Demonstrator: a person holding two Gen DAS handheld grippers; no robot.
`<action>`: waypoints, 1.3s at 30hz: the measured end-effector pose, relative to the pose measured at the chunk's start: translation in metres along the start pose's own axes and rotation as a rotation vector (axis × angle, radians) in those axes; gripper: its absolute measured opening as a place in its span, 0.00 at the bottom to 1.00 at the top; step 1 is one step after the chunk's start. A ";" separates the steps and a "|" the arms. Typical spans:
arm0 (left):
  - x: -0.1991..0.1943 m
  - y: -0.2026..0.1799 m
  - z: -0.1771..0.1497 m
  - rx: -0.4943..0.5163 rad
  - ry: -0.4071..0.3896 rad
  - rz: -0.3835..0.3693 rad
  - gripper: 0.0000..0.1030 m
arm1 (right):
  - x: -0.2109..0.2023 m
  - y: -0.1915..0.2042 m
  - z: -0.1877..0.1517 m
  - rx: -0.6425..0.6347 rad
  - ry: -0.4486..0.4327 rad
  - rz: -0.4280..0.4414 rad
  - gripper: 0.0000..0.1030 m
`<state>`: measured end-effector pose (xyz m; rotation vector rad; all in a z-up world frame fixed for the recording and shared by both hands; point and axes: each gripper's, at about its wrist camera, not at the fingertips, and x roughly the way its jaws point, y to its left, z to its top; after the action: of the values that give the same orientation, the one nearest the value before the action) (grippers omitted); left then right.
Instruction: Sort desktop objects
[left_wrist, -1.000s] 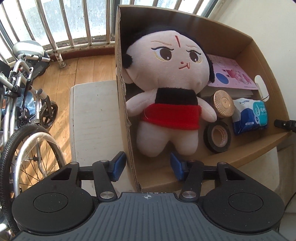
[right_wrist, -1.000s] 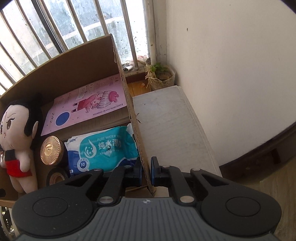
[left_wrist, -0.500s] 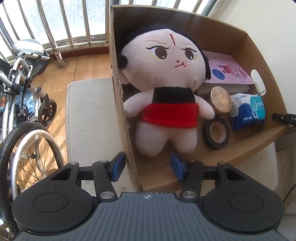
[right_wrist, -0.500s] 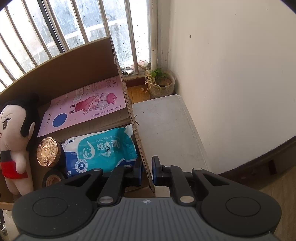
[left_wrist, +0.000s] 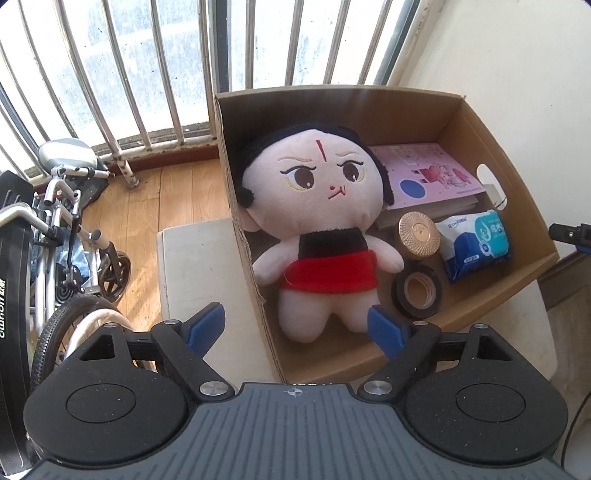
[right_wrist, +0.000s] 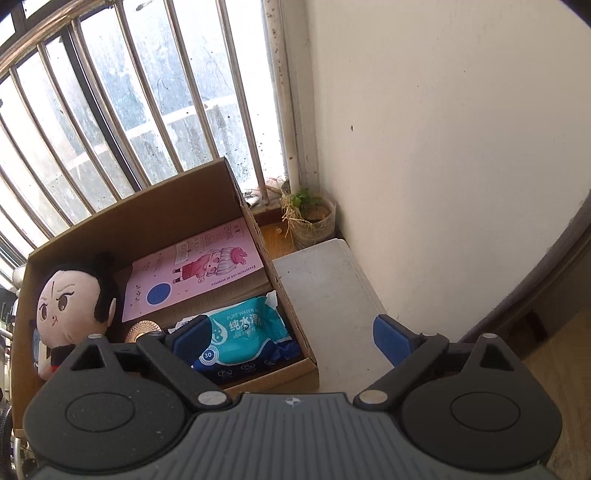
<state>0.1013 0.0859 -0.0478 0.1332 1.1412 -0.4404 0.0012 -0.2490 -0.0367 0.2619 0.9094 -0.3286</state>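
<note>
A cardboard box (left_wrist: 332, 107) stands on a white table (left_wrist: 195, 269). In it lie a plush doll (left_wrist: 317, 199), a pink booklet (left_wrist: 428, 173), a gold round lid (left_wrist: 419, 234), a black tape roll (left_wrist: 417, 291) and a blue wet-wipes pack (left_wrist: 476, 243). My left gripper (left_wrist: 295, 325) hovers over the box's left wall; its jaws are opening, the wall below the gap, pads clear of it. My right gripper (right_wrist: 291, 334) hangs above the box's (right_wrist: 147, 214) right wall near the wipes (right_wrist: 240, 328); its jaws are opening wide and touch nothing.
A wheelchair (left_wrist: 55, 236) stands on the wooden floor left of the table. Window bars (left_wrist: 155, 74) run behind the box. A potted plant (right_wrist: 310, 221) sits in the corner by the white wall (right_wrist: 443, 147). Bare table top (right_wrist: 325, 288) lies right of the box.
Both grippers have risen and the box now looks farther below. The right gripper let go of the box's right wall and opened wide. The left gripper's fingers spread wider off the left wall.
</note>
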 end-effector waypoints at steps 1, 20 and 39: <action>-0.010 -0.001 0.003 0.001 -0.026 -0.007 0.83 | -0.011 0.002 0.002 0.004 -0.025 0.011 0.98; -0.189 -0.080 0.012 0.093 -0.451 0.155 1.00 | -0.167 0.093 0.023 -0.215 -0.255 0.114 1.00; -0.180 -0.141 -0.004 0.001 -0.186 0.219 1.00 | -0.164 0.099 0.000 -0.231 0.166 -0.007 1.00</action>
<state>-0.0205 0.0080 0.1297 0.2118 0.9320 -0.2529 -0.0540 -0.1303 0.1038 0.0734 1.1024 -0.2070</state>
